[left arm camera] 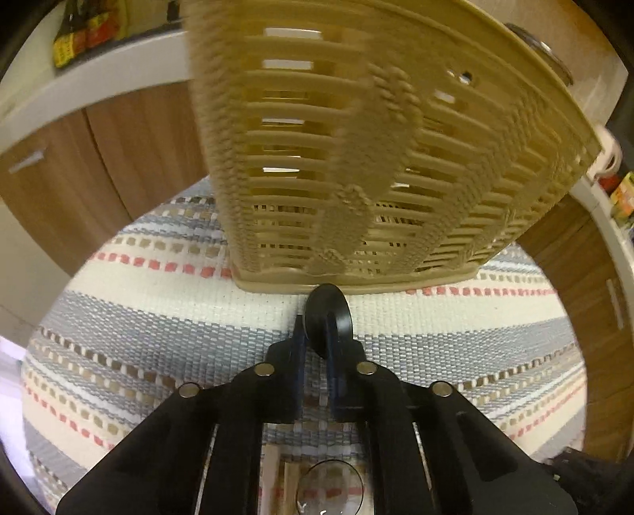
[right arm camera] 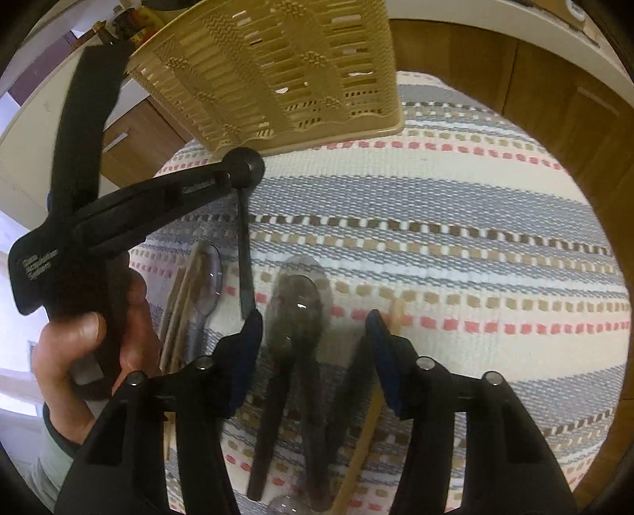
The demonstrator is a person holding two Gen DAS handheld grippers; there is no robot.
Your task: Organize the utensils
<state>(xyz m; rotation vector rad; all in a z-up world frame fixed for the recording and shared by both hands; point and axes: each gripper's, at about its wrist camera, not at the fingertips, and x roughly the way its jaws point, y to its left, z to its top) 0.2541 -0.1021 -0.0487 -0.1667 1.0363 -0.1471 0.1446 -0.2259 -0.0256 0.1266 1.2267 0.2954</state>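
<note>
My left gripper [left arm camera: 317,340] is shut on the round head of a black spoon [left arm camera: 331,313], right at the foot of the beige slotted basket [left arm camera: 337,158]. In the right wrist view that left gripper [right arm camera: 233,178] holds the black spoon [right arm camera: 245,257] with its handle hanging down beside the basket [right arm camera: 285,67]. My right gripper [right arm camera: 313,336] is open, pointing down over a dark spoon [right arm camera: 297,309] and a clear spoon lying together on the cloth. A wooden stick [right arm camera: 396,313] lies by its right finger. The pads touch nothing that I can see.
A striped woven cloth [right arm camera: 455,237] covers the table. More wooden sticks and a clear spoon [right arm camera: 198,285] lie left of my right gripper. A person's hand [right arm camera: 79,348] grips the left tool. Wooden cabinets [left arm camera: 130,150] and sauce bottles [left arm camera: 79,35] stand behind.
</note>
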